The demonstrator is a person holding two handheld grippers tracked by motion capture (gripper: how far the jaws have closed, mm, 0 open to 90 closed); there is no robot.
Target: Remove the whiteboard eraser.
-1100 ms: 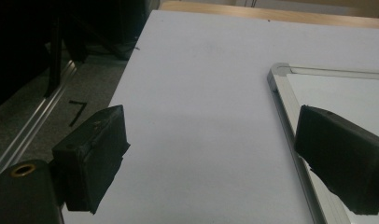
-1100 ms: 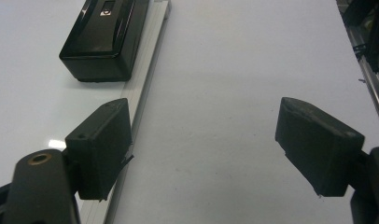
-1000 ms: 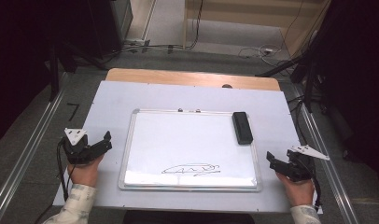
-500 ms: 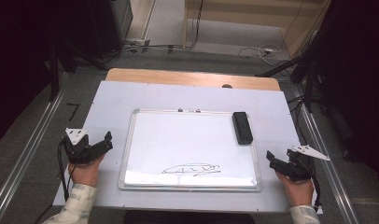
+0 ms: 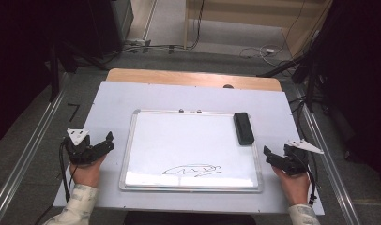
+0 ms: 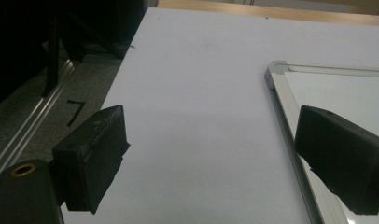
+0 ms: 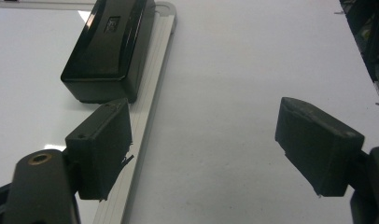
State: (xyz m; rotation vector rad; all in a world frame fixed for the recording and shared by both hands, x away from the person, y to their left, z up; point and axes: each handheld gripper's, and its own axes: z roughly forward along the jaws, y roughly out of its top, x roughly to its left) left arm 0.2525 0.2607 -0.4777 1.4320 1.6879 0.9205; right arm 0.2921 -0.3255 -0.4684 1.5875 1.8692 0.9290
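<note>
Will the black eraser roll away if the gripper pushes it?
Probably not: the eraser is a flat-sided block lying long side down on the whiteboard, so it would likely slide. It looks stiff. Its glossy top may be slippery.

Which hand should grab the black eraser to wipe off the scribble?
Probably the right gripper: the eraser lies at the whiteboard's right edge, just ahead of its open jaws. The left gripper sits across the board.
</note>
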